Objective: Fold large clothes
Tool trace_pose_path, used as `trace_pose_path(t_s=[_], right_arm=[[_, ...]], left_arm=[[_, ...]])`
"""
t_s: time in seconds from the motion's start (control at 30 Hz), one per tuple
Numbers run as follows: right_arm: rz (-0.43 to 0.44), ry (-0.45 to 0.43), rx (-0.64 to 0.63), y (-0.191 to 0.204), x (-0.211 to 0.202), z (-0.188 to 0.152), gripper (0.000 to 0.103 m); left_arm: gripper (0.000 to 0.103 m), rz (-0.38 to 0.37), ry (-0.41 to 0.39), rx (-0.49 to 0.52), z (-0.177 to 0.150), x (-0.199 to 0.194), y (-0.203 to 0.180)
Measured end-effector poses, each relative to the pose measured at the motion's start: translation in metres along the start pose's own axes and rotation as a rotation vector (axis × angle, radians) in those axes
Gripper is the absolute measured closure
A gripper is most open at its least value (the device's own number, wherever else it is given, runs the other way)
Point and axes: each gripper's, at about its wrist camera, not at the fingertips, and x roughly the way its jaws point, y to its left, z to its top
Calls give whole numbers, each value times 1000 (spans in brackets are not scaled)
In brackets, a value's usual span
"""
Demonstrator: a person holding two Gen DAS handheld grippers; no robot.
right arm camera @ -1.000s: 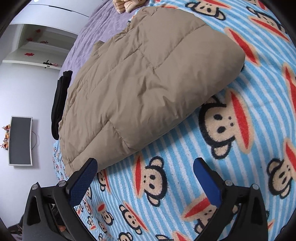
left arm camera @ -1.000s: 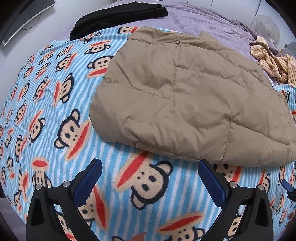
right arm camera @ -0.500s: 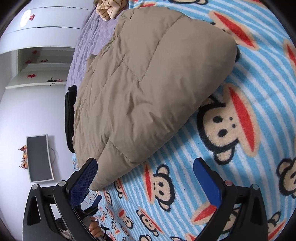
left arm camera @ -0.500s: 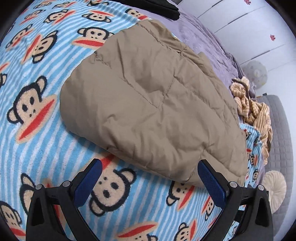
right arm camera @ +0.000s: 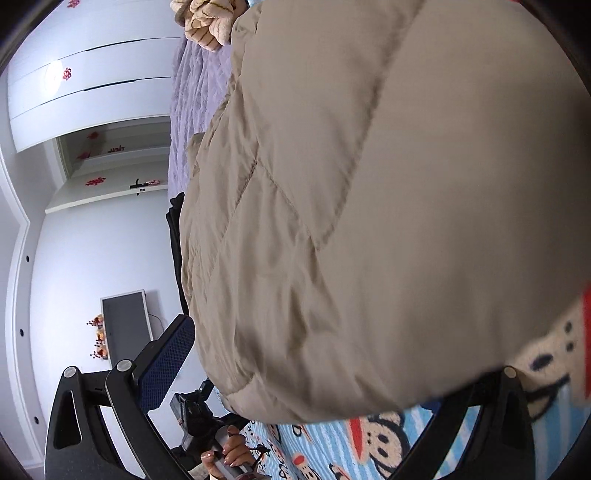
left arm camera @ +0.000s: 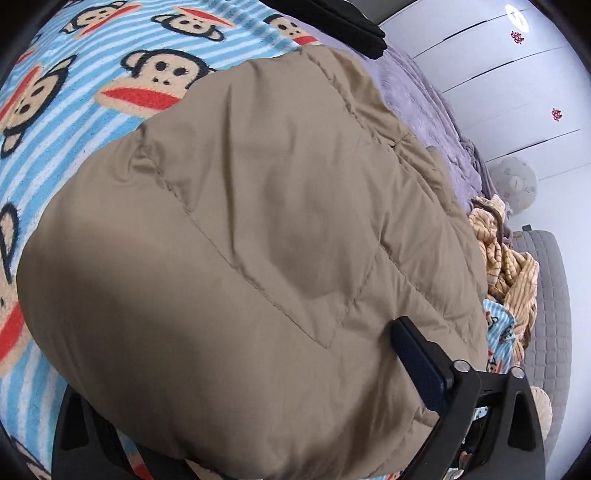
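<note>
A tan quilted jacket point(left arm camera: 258, 229) lies folded on the blue striped monkey-print blanket point(left arm camera: 55, 96) and fills most of both views. My left gripper point(left arm camera: 280, 376) is open, its jaws either side of the jacket's near edge; the right finger point(left arm camera: 421, 362) lies on top of the fabric, the left finger is hidden under it. My right gripper point(right arm camera: 332, 369) is open around the other end of the jacket point(right arm camera: 369, 184); its left finger point(right arm camera: 166, 362) shows beside the fabric and its right finger is covered by it.
A black garment point(left arm camera: 332, 22) lies at the far edge of the blanket on a purple bedspread point(left arm camera: 424, 110). A striped yellow garment point(left arm camera: 509, 266) is heaped at the right. White wardrobe doors point(right arm camera: 92, 85) and a wall monitor point(right arm camera: 125, 325) are behind.
Both grippers have moved forward from open blanket onto the jacket's near edge, so the fabric now sits between each pair of open jaws and covers one finger of each.
</note>
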Motion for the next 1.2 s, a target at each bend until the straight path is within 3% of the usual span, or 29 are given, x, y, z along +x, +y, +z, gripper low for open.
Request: trace_pose_path(t_s=[0.03,0.1,0.2,0.27,0.37,0.47,0.63,0.93,1.1,1.2], right_arm=[[-10,-3,-2,0,7,5,0],[-32,-12,7,0,15,9,0],[-28,-35,50,-1,17,11,5],[-32,-32,71,-4,16,10,55],[-1,-38,71,0,10,6,72],[-7,-59,42,11,-1,-3,77],[-13,-59,13,15,-28,-31,77],[-100,-41,51,-13,-72,-122,77],[-140,0,98,-34,-89,-161,77],[-134,7,144,-44,-86,-159,76]], left_arm=[[25,3,-8,3,1,0,-1],[62,-35,-17,6,2,-5,0],[80,-19,-59,59,1,-20,-7],[84,32,-97,149,-4,-32,-22],[86,81,-135,269,-17,-54,-44],[86,75,-134,328,-30,-76,-49],[86,45,-77,332,-56,-103,-32],[86,54,86,305,-139,-157,31],[86,95,103,246,-174,-167,59],[83,137,97,210,-185,-160,69]])
